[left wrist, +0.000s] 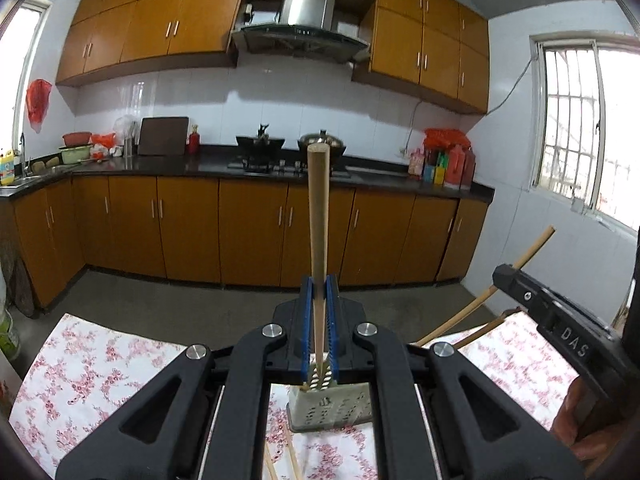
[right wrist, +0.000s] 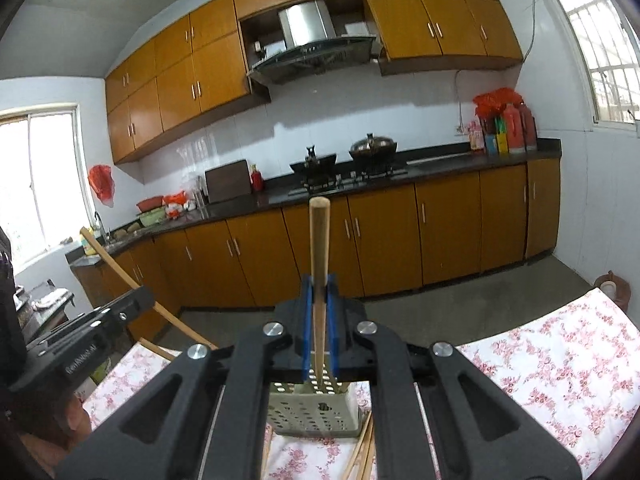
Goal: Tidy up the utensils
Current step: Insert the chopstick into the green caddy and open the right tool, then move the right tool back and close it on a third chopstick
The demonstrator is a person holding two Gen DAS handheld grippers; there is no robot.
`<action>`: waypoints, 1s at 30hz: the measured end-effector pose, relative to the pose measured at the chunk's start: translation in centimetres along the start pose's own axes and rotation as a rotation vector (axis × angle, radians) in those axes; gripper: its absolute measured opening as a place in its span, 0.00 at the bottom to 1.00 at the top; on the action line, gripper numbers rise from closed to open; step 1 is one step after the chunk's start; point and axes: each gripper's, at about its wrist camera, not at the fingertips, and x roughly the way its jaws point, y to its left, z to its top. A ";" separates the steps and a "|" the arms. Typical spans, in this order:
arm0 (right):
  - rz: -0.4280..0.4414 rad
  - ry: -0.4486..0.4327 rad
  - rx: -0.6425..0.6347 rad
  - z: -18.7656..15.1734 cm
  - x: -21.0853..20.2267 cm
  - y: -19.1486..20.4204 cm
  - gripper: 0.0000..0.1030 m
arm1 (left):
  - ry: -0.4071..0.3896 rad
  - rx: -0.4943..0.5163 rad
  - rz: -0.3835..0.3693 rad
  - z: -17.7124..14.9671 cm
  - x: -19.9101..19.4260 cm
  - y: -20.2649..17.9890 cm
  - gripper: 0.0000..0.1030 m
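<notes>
My left gripper (left wrist: 319, 284) is shut on a wooden chopstick (left wrist: 318, 216) that sticks up and forward between its blue pads. My right gripper (right wrist: 319, 282) is likewise shut on a second wooden chopstick (right wrist: 319, 240). A white perforated utensil holder (left wrist: 330, 410) stands on the floral tablecloth (left wrist: 92, 364) just below the left jaws; the same utensil holder (right wrist: 312, 412) sits under the right jaws. More chopsticks (right wrist: 362, 452) lie on the cloth beside it. In the left wrist view the right gripper's body (left wrist: 560, 320) shows at the right with its chopstick (left wrist: 516, 268) slanting up.
The table with the tablecloth (right wrist: 560, 360) ends a little ahead, with grey floor (left wrist: 200, 300) beyond. A kitchen counter (left wrist: 200, 168) with a stove (left wrist: 260, 160), a pot and bottles lines the far wall. A person's hand (left wrist: 580, 420) holds the right gripper.
</notes>
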 end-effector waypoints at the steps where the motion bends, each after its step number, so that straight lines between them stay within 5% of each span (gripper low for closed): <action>1: 0.000 0.010 0.001 -0.3 0.4 0.0 0.08 | 0.011 -0.002 -0.001 -0.4 0.4 0.1 0.07; 12: -0.006 0.042 -0.008 -1.2 1.3 0.2 0.09 | 0.047 -0.016 0.004 -1.0 1.0 1.0 0.08; 22: -0.046 -0.013 0.000 -0.9 -3.5 -1.3 0.16 | 0.021 -0.038 -0.009 0.2 -2.7 2.4 0.10; 30: -0.103 0.101 0.020 -6.8 -6.4 -4.0 0.16 | 0.046 -0.035 0.049 -2.6 -6.4 4.8 0.20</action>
